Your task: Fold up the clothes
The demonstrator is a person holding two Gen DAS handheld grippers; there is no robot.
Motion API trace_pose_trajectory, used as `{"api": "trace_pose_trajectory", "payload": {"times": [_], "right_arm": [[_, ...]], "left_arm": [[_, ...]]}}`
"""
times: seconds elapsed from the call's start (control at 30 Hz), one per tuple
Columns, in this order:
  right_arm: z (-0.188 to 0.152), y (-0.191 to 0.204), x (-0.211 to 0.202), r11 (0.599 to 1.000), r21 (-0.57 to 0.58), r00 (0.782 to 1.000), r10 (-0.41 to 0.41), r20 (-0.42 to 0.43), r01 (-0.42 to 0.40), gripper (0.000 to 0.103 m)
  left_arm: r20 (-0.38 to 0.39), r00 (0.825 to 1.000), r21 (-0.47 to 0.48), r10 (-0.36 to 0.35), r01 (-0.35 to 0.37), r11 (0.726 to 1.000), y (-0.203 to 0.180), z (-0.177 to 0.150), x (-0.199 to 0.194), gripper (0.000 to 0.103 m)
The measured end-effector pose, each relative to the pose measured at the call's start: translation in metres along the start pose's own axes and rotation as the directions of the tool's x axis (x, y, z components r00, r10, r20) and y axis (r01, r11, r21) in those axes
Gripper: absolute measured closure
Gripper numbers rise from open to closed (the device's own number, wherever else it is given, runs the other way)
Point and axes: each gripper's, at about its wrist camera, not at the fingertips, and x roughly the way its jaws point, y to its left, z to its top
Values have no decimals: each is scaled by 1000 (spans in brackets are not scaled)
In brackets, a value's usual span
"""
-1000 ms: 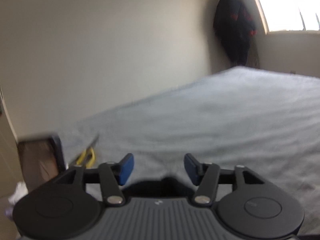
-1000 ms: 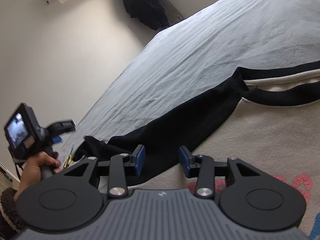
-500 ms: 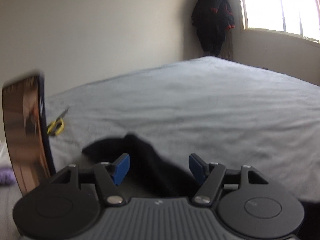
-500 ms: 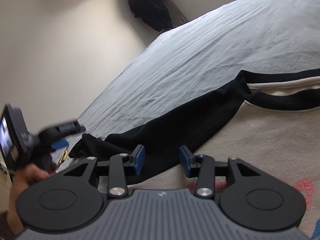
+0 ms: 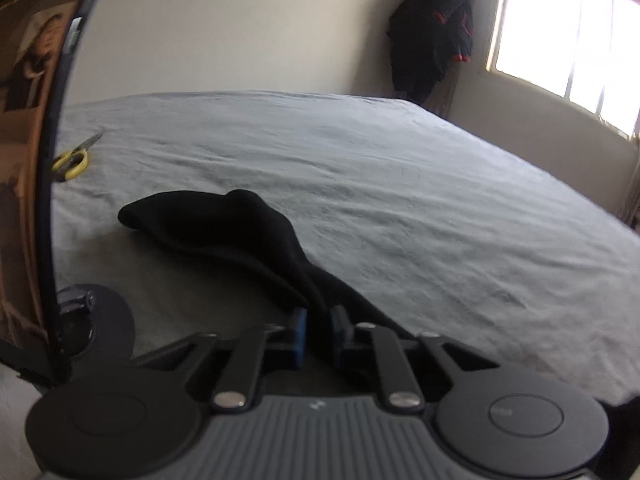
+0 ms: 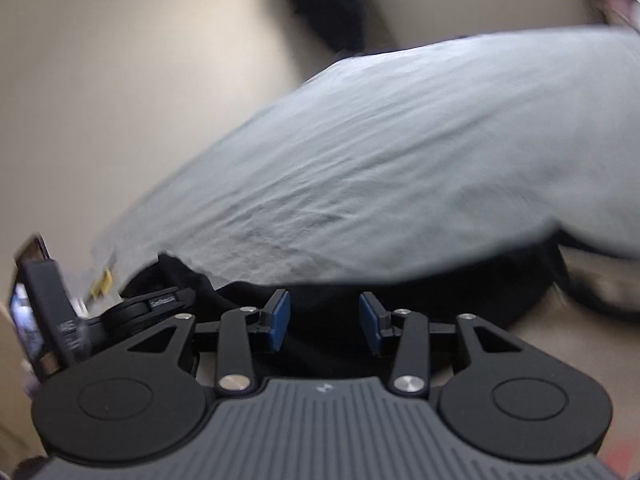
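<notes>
A black sleeve of a cream and black sweatshirt lies on the grey bed sheet. My left gripper is shut on the black sleeve, which runs away from the jaws to the upper left. In the right wrist view, my right gripper hangs open low over the same black sleeve, nothing between its blue pads. The cream body of the sweatshirt shows blurred at the right. My left gripper's body sits at the left of that view.
Yellow-handled scissors lie on the sheet at the far left. A phone on a round stand rises at the left edge. A dark jacket hangs in the corner by the window. The sheet stretches wide to the right.
My left gripper has come down onto the sleeve and shut on it. My right gripper has swung lower and left over the sleeve, still open; its view is blurred with motion.
</notes>
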Motion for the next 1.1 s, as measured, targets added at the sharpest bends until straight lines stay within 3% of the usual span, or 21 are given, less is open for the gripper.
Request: {"api": "trace_pose_trajectory", "payload": {"times": [0.13,0.27,0.37,0.43,0.63,0.77,0.83,0.9,0.97,1.0,1.1], "right_arm": [[20,8,43,988,-153,997,-1,-76,-10,59],[23,8,76,971,-196,975,102,-197,-141,61],[14,11,92,954,-249,959,97,-267,-166,84],[8,15,91,942,-291,961,92,-260,-169,95],[18,11,63,968,-245,999,40,-37,-48,98],[9,17,82,935,-344,992,-110,-55,85,100],[7,14,85,941,-331,993,-102,-62,76,99],[14,4,84,967,-256,996,-21,-84,-1,88],[22,-6,82,981,-161,990,90,-113,-108,87],[24,-6,83,978,-156,985,118,-124,-137,82],[23,7,90,960,-221,979,138,-153,-170,78]], "left_arm": [[-7,1000,-9,12,-13,1000,3,2,-3,93],[-24,1000,-14,7,-7,1000,5,3,1,93],[-31,1000,-28,2,-2,1000,7,2,4,88],[-34,999,-19,14,-15,1000,7,2,5,82],[-44,999,2,23,-23,1000,4,2,8,71],[-38,999,-9,7,-8,1000,5,2,9,67],[-33,999,-21,-2,1,1000,7,2,9,67],[-29,1000,-37,-10,9,999,10,2,10,67],[-26,999,-51,-24,23,998,12,2,10,82],[-26,999,-57,-38,36,998,13,2,9,92],[-11,1000,-56,-28,27,998,11,1,5,97]]}}
